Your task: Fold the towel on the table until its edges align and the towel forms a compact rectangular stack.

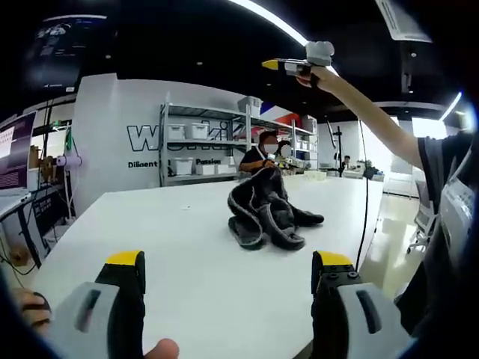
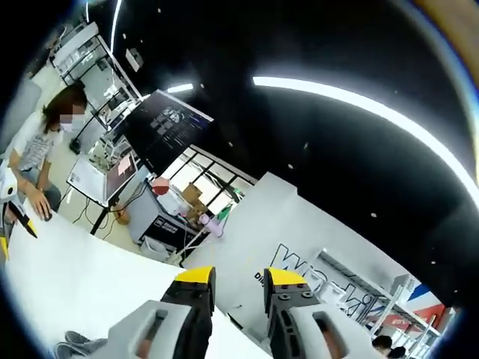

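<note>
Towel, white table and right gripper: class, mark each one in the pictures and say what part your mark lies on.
towel (image 1: 267,209), left gripper view, on the crumpled dark middle folds.
white table (image 1: 179,239), left gripper view, on bare top left of the heap.
right gripper (image 1: 271,65), left gripper view, on its yellow tips, raised overhead.

Left gripper (image 1: 228,273) held low, jaws spread wide — right gripper (image 1: 299,61) raised high on an outstretched arm (image 1: 367,105), jaws nearly closed

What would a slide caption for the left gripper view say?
Dark towel lies crumpled on the white table, the open left gripper low before it, the right gripper raised high above.
</note>
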A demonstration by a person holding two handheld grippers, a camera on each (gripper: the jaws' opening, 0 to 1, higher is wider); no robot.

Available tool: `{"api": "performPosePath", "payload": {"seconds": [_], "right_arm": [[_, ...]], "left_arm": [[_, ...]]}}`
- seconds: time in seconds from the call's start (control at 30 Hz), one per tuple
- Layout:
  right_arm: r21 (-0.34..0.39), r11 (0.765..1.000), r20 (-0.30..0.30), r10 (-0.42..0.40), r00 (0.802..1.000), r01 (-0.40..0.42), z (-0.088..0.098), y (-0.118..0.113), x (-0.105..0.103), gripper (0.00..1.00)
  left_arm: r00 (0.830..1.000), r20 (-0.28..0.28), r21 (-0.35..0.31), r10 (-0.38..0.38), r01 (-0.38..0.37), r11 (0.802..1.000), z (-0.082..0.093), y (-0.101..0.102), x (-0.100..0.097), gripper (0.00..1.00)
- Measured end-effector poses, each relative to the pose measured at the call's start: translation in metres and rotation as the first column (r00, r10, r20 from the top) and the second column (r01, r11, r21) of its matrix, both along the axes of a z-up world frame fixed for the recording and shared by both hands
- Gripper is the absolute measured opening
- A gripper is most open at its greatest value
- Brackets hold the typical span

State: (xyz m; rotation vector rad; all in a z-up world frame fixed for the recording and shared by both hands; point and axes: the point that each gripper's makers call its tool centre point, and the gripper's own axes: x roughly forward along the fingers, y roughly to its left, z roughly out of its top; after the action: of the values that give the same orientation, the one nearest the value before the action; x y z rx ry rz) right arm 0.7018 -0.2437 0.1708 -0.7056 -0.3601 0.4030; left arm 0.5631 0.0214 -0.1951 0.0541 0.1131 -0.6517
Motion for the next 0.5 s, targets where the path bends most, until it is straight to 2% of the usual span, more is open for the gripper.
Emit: {"api": "performPosePath", "payload": {"seconds": [0.3, 0.37, 0.43, 0.5], "right_arm": [[-0.022, 0.999, -0.01, -0.024, 1.0, 0.024, -0.013, -0.011, -0.006, 0.29], [-0.013, 0.999, -0.014, -0.034, 0.999, 0.034, -0.021, -0.024, -0.014, 0.29], [0.007, 0.999, -0.037, -0.047, 0.998, 0.047, -0.031, -0.035, -0.019, 0.3], [0.042, 0.998, -0.1, -0.043, 0.994, 0.047, -0.047, -0.046, -0.026, 0.33]], "left_arm": [[1.0, -0.009, 0.013, -0.02, 0.02, 1.0, -0.003, -0.007, 0.001, 0.97], [0.999, -0.017, 0.028, -0.039, 0.04, 0.999, -0.005, -0.013, 0.003, 0.97], [0.998, -0.02, 0.036, -0.055, 0.056, 0.998, -0.005, -0.018, 0.004, 0.97], [0.997, -0.022, 0.041, -0.068, 0.069, 0.997, -0.006, -0.023, 0.005, 0.96]]}}
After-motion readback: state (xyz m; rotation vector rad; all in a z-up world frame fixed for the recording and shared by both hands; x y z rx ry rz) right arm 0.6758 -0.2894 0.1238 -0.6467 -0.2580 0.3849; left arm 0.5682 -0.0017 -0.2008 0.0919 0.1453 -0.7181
